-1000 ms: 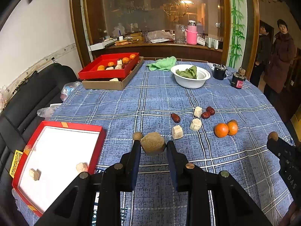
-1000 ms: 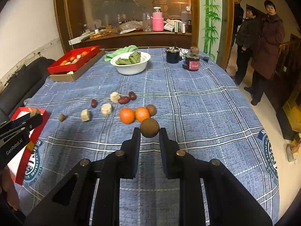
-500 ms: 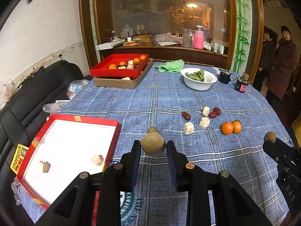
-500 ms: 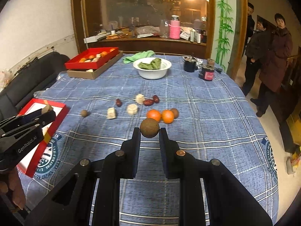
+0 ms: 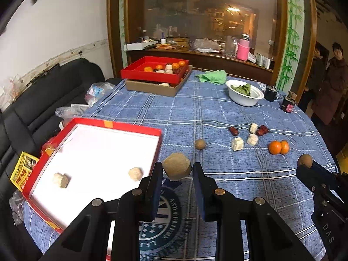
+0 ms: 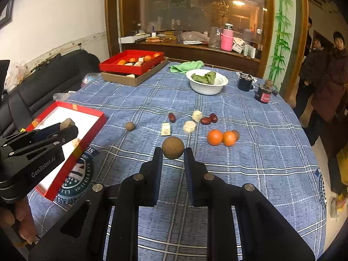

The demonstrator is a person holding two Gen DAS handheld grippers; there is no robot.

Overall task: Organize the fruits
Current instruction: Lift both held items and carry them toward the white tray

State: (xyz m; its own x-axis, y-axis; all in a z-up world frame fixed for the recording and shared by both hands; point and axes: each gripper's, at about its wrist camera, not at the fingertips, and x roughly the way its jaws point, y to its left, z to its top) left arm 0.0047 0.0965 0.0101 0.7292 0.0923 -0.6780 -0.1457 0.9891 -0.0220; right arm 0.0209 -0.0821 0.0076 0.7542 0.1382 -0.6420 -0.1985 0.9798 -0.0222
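My left gripper (image 5: 177, 170) is shut on a tan blocky piece (image 5: 176, 167), held above the tablecloth just right of the red tray (image 5: 121, 126). The tray's white floor holds two pale pieces (image 5: 135, 174) (image 5: 61, 180). My right gripper (image 6: 173, 152) is shut on a brown round fruit (image 6: 173, 144), held above the table's middle. On the cloth lie a small brown fruit (image 6: 130, 126), two oranges (image 6: 221, 137), red dates (image 6: 208, 119) and pale cubes (image 6: 189, 126). The left gripper also shows in the right wrist view (image 6: 65, 127).
A second red tray (image 6: 130, 62) with fruit sits on a cardboard box at the far left. A white bowl (image 6: 207, 88) of leaves, a green cloth (image 6: 187, 66) and dark jars (image 6: 264, 93) stand at the back. A black sofa (image 5: 32, 108) borders the left. Two people (image 6: 328, 82) stand right.
Both grippers have moved left toward the near red tray while keeping their loads. The tray now fills more of the left wrist view.
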